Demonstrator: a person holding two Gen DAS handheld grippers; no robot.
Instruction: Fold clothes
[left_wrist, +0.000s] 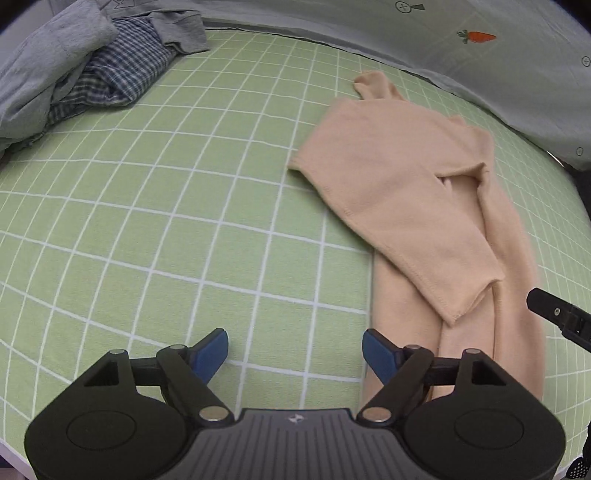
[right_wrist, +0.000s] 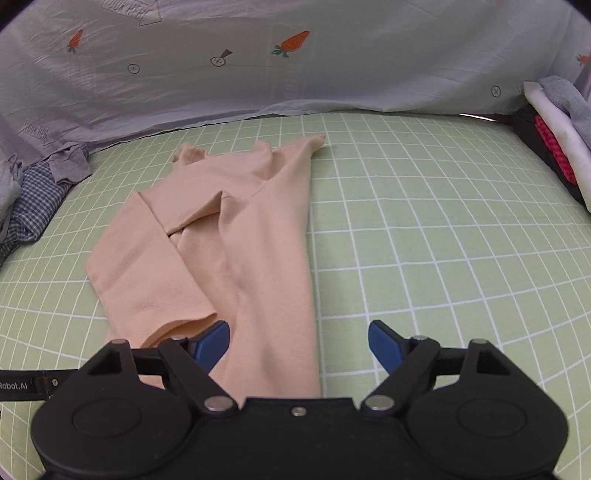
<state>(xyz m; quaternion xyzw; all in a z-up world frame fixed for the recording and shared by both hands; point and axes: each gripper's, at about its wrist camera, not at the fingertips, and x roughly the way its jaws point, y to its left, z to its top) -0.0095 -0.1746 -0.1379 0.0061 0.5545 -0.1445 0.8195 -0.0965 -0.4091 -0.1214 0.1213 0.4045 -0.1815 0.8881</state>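
A peach long-sleeved top (left_wrist: 399, 192) lies on the green checked sheet (left_wrist: 166, 221), with both sleeves folded over its body into a narrow strip. It also shows in the right wrist view (right_wrist: 258, 236). My left gripper (left_wrist: 295, 350) is open and empty, hovering just left of the top's near end. My right gripper (right_wrist: 299, 341) is open and empty over the top's near right edge. Part of the right gripper (left_wrist: 561, 317) shows at the right edge of the left wrist view.
A heap of grey and blue checked clothes (left_wrist: 92, 70) lies at the far left; it also shows in the right wrist view (right_wrist: 33, 199). A stack of folded clothes (right_wrist: 557, 133) sits at the far right. A pale carrot-print cloth (right_wrist: 295, 55) hangs behind the bed.
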